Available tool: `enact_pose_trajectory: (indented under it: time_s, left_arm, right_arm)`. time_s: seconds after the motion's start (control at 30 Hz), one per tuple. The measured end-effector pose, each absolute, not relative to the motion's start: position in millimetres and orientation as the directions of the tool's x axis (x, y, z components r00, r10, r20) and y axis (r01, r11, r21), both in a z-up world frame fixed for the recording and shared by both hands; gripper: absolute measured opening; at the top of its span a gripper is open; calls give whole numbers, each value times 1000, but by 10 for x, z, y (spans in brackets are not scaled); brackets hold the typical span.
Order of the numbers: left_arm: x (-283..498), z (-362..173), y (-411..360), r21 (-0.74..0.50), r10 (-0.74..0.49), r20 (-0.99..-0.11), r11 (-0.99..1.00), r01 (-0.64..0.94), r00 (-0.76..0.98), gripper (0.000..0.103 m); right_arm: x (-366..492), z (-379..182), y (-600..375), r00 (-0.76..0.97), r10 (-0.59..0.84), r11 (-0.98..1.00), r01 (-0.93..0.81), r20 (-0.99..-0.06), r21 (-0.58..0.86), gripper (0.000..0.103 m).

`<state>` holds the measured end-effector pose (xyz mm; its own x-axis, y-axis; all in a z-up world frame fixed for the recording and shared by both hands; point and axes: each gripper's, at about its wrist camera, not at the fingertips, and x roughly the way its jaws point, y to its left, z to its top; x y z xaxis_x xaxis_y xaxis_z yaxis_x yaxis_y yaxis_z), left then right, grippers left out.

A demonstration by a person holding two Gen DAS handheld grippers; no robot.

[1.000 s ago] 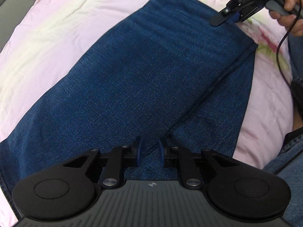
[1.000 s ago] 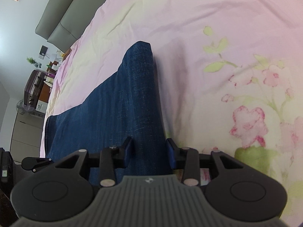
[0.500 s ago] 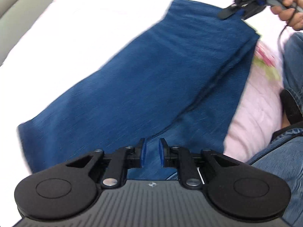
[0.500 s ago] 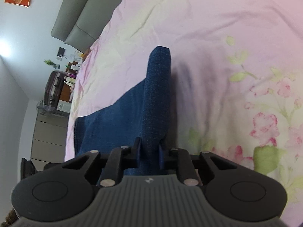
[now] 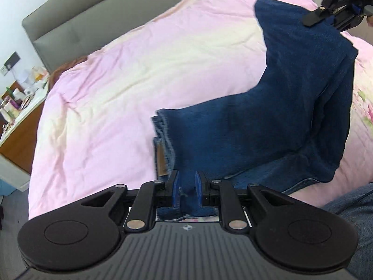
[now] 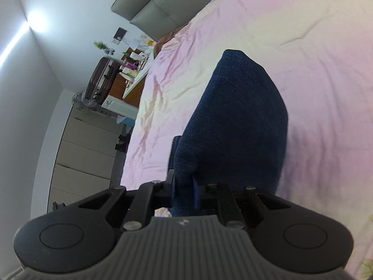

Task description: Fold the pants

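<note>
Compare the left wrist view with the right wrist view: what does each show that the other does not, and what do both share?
Only the left wrist view shows the right gripper clamped on the jeans, plus the jeans' hem. Only the right wrist view shows a suitcase and a plant. Both show the jeans gripped between that camera's own fingers, lifted over the pink bedspread, and the grey headboard.

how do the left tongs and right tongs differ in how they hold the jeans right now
The left tongs grip the jeans near the bunched, lighter waistband end, while the right tongs pinch the smooth folded part far across the cloth. The left tongs show a slightly wider gap; the right tongs are closing tighter on the denim. Both have denim between their blue pads, lifted above the pink bedspread.
</note>
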<state>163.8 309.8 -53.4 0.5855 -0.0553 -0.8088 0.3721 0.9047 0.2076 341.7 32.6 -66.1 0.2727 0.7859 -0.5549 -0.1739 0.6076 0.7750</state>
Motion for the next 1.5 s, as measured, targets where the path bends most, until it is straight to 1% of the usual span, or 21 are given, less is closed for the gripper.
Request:
enact_pose_trajectory:
  time_s: [0.1,0.2,0.37,0.47,0.53,0.6,0.63,0.73,0.77,0.83,0.9,0.97,1.07,1.13,1.17,1.23,1.27,1.3,1.37,1.47,1.5]
  left_arm:
    - [1660,-482,3257,176,-76,-794,921,348,603,20]
    - [1674,-480,3399,134,-99,-777,939,316,622,20]
    - [1714,-532,3612,51,-146,-755,959,279,639,20]
    - [1735,-581,3724,15,-163,-751,964,264,639,23]
    - [1772,-618,3784,-7,-171,-757,967,254,631,27]
    - [1804,-652,3833,-34,-186,-755,969,246,629,34]
    - [1815,-663,3843,-47,-195,-752,969,243,629,36]
    - [1858,-680,3839,-75,-220,-748,966,249,626,42]
    - [1871,-684,3828,-87,-228,-745,965,249,626,47]
    - [1882,-662,3815,-116,-248,-738,963,244,628,55]
    - [1890,-645,3805,-145,-257,-729,964,224,635,67]
    - [1907,-655,3811,-197,-265,-728,964,177,632,71]
    - [1957,-744,3810,-271,-272,-759,958,93,592,71]
    - [1985,-827,3781,-266,-249,-795,963,51,553,68]
    - [1997,-873,3771,-267,-243,-814,963,33,528,64]
    - [1999,-954,3769,-291,-254,-829,957,2,499,44]
    - [1998,-974,3768,-287,-241,-837,958,-19,491,29]
    - [2000,-985,3769,-267,-214,-847,963,-41,487,24]
    - [2030,-1018,3774,-227,-177,-872,972,-57,457,20]
    - [2089,-1126,3751,-169,-130,-903,984,-61,411,18]
    - [2106,-1178,3740,-149,-113,-908,987,-58,403,18]
  right_arm:
    - [3486,-553,961,242,808,584,-210,-537,784,10]
    - [3565,-615,1558,218,815,576,-201,-537,792,10]
    - [3657,-1086,2370,166,797,602,-137,-581,786,10]
    - [3714,-1433,2742,132,778,627,-96,-614,773,10]
    - [3751,-1637,2956,117,747,665,-83,-655,743,10]
    - [3786,-1826,3107,96,730,684,-68,-677,727,10]
    - [3804,-1896,3161,87,724,689,-67,-684,722,11]
    - [3825,-1970,3236,73,725,688,-77,-685,721,24]
    - [3824,-1952,3238,72,730,683,-94,-680,724,29]
    - [3865,-1864,3320,93,724,689,-146,-684,710,32]
    - [3820,-1750,3237,145,693,720,-207,-707,663,35]
    - [3789,-1666,3078,192,676,735,-235,-711,636,35]
    - [3702,-1622,2729,223,667,744,-245,-711,622,35]
    - [3583,-1616,2540,246,636,769,-276,-731,577,35]
    - [3506,-1621,2424,259,617,783,-296,-743,547,35]
    - [3370,-1650,2230,280,595,797,-328,-753,508,36]
    - [3304,-1677,2131,293,581,806,-334,-759,488,36]
    - [3242,-1706,2027,303,565,817,-336,-767,469,36]
    - [3099,-1778,1807,301,535,836,-325,-790,442,36]
    - [2913,-1906,1492,304,516,851,-290,-801,438,36]
    - [2861,-1964,1409,299,513,853,-278,-804,442,38]
